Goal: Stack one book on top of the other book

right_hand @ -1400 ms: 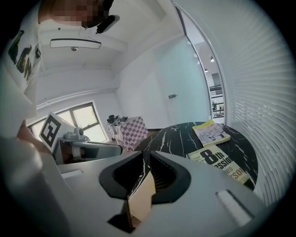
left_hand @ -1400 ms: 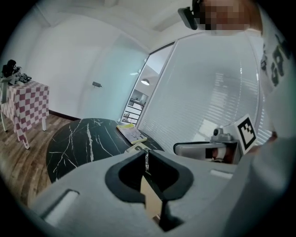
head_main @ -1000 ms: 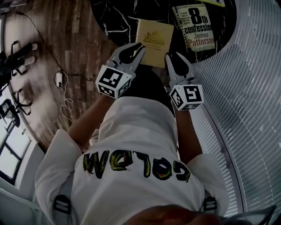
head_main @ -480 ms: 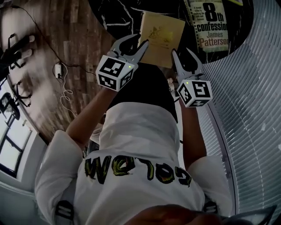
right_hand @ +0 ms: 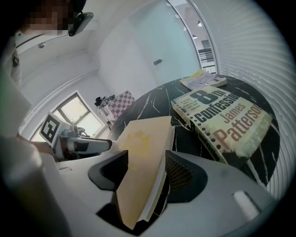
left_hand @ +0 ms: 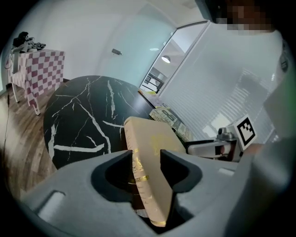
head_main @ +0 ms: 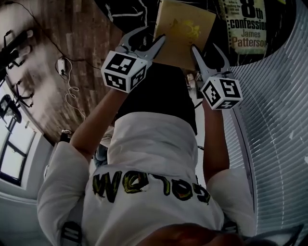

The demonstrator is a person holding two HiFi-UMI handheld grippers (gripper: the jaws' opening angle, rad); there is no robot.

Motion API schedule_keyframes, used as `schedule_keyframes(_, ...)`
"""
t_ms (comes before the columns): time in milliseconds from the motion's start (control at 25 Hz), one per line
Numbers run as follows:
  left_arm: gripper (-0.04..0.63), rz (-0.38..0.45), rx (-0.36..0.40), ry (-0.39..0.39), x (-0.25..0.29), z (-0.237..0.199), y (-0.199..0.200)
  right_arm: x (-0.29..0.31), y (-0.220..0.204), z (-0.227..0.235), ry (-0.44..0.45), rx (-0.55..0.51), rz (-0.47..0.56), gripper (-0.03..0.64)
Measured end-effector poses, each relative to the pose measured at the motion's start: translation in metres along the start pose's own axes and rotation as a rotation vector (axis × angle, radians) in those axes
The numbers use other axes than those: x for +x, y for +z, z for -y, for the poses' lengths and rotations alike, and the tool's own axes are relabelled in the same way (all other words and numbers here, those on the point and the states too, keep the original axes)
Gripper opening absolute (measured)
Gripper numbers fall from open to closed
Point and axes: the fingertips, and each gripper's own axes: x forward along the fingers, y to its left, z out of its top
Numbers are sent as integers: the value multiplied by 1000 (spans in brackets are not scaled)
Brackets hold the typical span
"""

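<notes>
The person is working both tools at once on the tan hardback (head_main: 185, 29), which is lying at the near side of the black marbled surface (head_main: 122, 14), just beside the paperback thriller (head_main: 248, 24) it is probably meant to go on. The left tool (head_main: 153, 34) is straddling the book's gilt spine edge and the right tool (head_main: 204, 48) is straddling the opposite edge, where the pages are showing. Taking it from both sides is likely meant to keep a broad, stiff book level when it is lifted. Both tools' jaws have just been opening and are standing wide, with the book's edge sitting deep between each pair. The pads do not seem to be pressing on the covers yet, so the book is apparently resting under its own weight and not being carried. Whether its near edge is overhanging the surface cannot be told. The paperback is lying flat and face up, untouched, well placed to receive the hardback.
</notes>
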Motion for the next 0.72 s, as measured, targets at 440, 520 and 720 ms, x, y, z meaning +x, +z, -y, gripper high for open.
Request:
schedule_keyframes(440, 215, -40, -27, -2, 10, -7, -9, 15, -9, 3, -1, 44, -4, 267)
schedule_keyframes(520, 213, -45, -33, -6, 11, -7, -10, 16, -10, 1, 16, 46, -1, 240)
schedule_keyframes(720, 204, -39, -67, -30, 13, -6, -12, 16, -11, -2, 26, 40, 1, 219)
